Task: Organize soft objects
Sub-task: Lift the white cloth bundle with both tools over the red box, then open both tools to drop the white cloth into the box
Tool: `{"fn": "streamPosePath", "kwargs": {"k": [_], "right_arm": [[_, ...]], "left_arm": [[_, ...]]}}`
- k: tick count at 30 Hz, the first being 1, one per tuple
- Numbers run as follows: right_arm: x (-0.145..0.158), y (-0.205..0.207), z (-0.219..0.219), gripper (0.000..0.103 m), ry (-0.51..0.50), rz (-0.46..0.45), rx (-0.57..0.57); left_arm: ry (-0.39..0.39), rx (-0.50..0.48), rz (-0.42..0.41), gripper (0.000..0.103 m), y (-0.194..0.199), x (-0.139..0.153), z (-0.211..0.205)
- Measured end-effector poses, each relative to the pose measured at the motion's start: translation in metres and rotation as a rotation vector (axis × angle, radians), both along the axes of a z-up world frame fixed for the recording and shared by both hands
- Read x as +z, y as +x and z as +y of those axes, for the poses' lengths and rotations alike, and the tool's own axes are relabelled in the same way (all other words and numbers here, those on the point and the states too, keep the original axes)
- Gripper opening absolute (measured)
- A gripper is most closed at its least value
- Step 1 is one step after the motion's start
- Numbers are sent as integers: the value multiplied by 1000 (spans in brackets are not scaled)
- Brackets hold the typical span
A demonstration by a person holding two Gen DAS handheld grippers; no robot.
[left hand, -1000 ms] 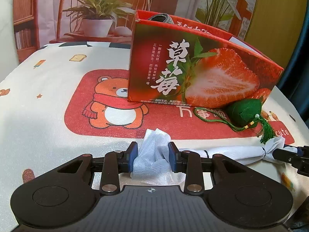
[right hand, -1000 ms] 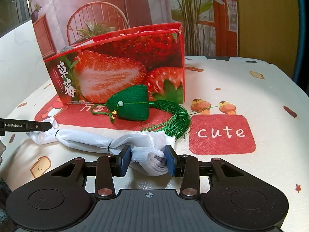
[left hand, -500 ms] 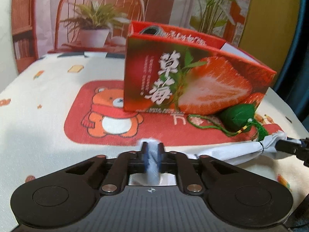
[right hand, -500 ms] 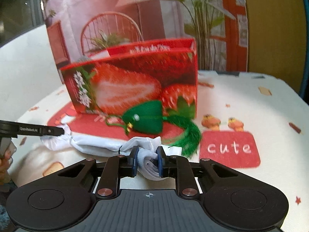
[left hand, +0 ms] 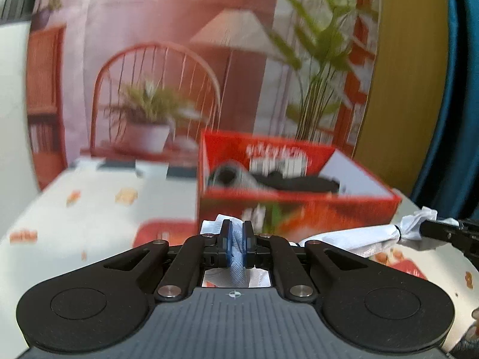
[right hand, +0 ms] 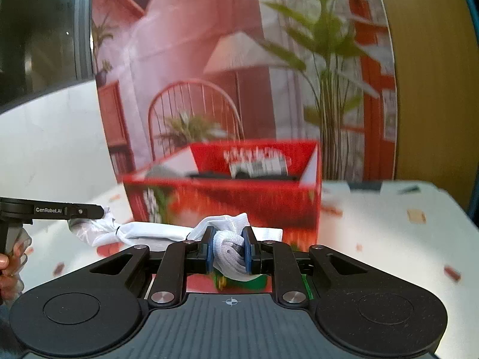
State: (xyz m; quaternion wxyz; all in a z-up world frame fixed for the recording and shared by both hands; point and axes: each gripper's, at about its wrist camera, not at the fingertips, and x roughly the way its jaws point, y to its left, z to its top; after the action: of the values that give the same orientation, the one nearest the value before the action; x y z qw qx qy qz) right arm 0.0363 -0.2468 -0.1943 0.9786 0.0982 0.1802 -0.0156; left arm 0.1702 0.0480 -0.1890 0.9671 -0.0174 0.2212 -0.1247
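Both grippers have just closed and are lifting a long white cloth bundle [right hand: 149, 233] off the tablecloth: left gripper [left hand: 236, 246] pinching one end, right gripper [right hand: 230, 254] clamping the knotted other end, bringing it level with the open strawberry box [right hand: 239, 197], likely its destination.

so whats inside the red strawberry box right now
The red strawberry box holds a grey rolled item and a dark flat item, both blurred. Its front wall hides whatever lies lower.
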Motion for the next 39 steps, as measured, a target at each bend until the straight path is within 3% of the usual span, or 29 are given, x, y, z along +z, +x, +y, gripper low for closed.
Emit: {"fn": "streamPosePath", "kwargs": {"k": [7, 12, 19, 28, 36, 38, 39], "right_arm": [[37, 32, -26, 17, -14, -77, -36], [46, 60, -46, 17, -41, -74, -72], [35, 100, -63, 17, -55, -7, -82], [11, 142, -54, 16, -112, 114, -24], [-6, 165, -48, 16, -124, 174, -36], [-7, 163, -48, 18, -125, 169, -43], [-7, 161, -47, 23, -129, 164, -47]], "left_arm": [[65, -56, -101, 7, 37, 51, -28], [61, -66, -72, 7, 79, 64, -45], [77, -86, 30, 7, 132, 47, -59], [72, -87, 154, 7, 165, 6, -62], [121, -130, 151, 8, 168, -3, -66], [139, -161, 117, 11, 163, -1, -68], [152, -172, 107, 20, 160, 0, -69]]}}
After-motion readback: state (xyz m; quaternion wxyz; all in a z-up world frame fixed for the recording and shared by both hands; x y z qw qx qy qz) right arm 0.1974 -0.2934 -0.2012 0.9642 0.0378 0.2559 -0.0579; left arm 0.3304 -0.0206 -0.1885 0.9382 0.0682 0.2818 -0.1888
